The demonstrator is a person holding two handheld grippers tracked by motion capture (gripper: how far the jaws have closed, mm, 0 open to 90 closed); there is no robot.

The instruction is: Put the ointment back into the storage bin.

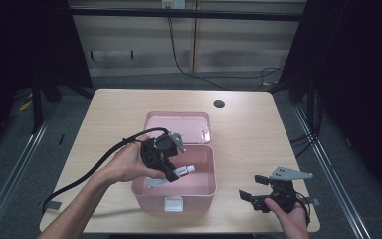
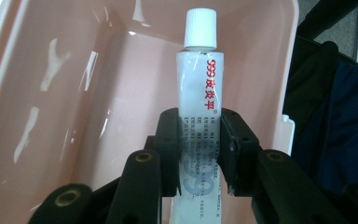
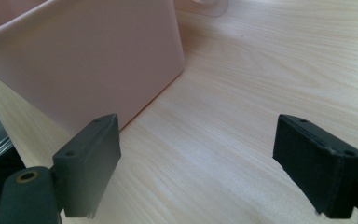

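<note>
A white tube (image 2: 200, 88) with a white cap and red lettering is clamped between the jaws of my left gripper (image 2: 199, 149). In the high view the left gripper (image 1: 171, 172) reaches down into the open pink box (image 1: 205, 191), and the tube (image 1: 185, 171) pokes out to the right over the box's inside. My right gripper (image 1: 252, 191) hovers low over the table to the right of the box, its jaws wide apart and empty. Through the right gripper (image 3: 200, 168) the box's pink outer wall (image 3: 84, 60) stands just beyond the left jaw.
The box's lid (image 1: 178, 125) lies flipped back behind it, and a white latch (image 1: 173, 203) sits on its front wall. A flat grey item (image 1: 155, 182) lies on the box's floor. A round hole (image 1: 219, 103) marks the table's far side. Black cables trail from both grippers.
</note>
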